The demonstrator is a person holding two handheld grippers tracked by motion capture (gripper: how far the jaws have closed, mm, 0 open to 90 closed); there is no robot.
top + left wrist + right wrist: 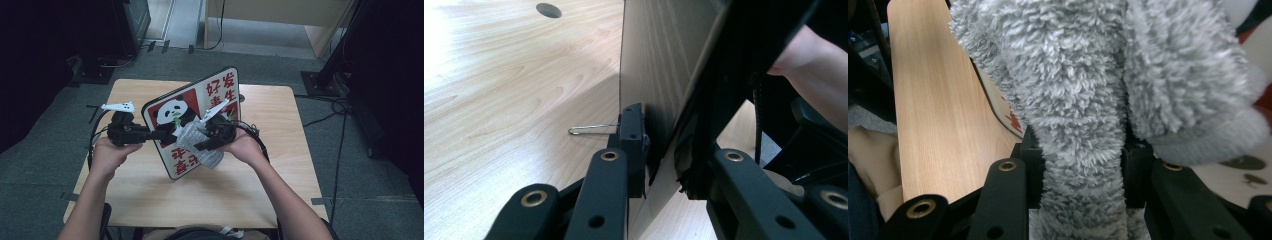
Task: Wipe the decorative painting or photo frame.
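Panda board [192, 120] stood tilted on its lower edge over the desk [150, 185] — your left claw [156, 134] pinched its left edge, one jaw on each face. Your right claw [200, 142] was clamped on a fluffy grey cloth [196, 142] — the cloth lay pressed against the board's printed front.

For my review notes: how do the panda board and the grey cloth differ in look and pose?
The panda board is stiff, flat, printed red and white, and stands tilted on the table; the grey cloth is soft, fluffy, plain, and bunched. The left gripper clamps the board's edge, the right gripper pinches the cloth. Both are held.
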